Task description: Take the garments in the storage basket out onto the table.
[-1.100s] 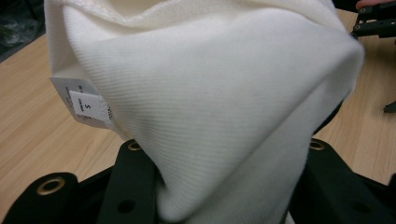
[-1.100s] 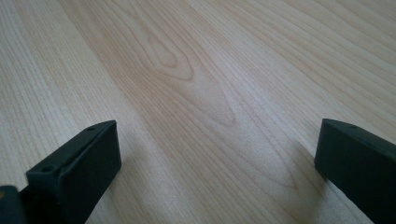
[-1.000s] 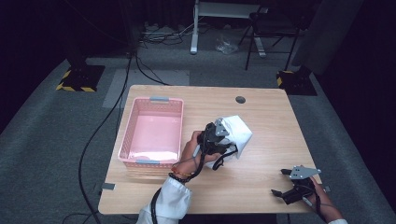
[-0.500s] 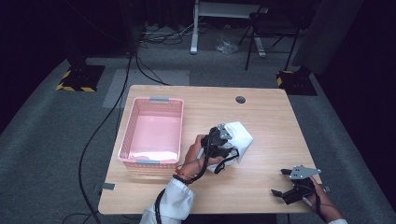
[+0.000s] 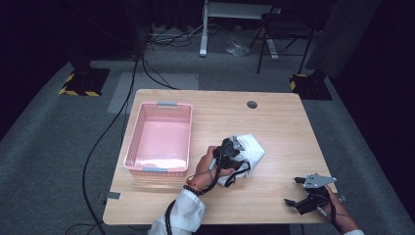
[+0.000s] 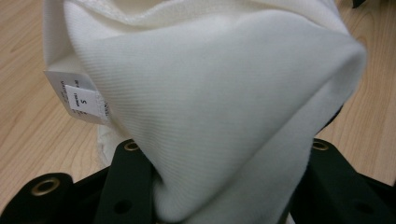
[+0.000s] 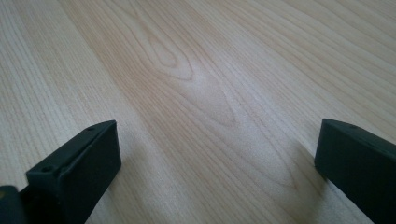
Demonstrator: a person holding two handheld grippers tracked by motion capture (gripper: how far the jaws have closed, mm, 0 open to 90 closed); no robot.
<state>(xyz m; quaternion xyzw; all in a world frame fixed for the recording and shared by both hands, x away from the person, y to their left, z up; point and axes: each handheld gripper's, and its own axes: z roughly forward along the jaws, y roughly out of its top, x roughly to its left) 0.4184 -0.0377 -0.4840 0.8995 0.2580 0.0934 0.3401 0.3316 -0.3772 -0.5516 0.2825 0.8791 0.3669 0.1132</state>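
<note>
Compared with one second ago, the left gripper (image 5: 234,155) and the white garment (image 5: 249,152) it clamps have shifted a little toward the near edge of the table (image 5: 274,122), and the left hand (image 5: 211,165) sits lower in the high view. From the left gripper view, the two black jaws are closed on a thick fold of the garment (image 6: 224,107), which bulges up between them and covers most of that view. The garment lies near the middle of the table, just beside the pink basket (image 5: 132,147) but not touching it, with bare wood around it on the far and right sides. The right gripper (image 5: 298,192) rests near the front right corner, well apart from the garment; its jaws stand wide apart over bare wood (image 7: 196,93) and hold nothing. The cloth is a soft ribbed knit with a stitched hem and a small size label (image 6: 79,100) marked S; the smaller print is too fine to read. The basket is plastic lattice with grey handles. How much of the garment lies under the left gripper is hidden.
</note>
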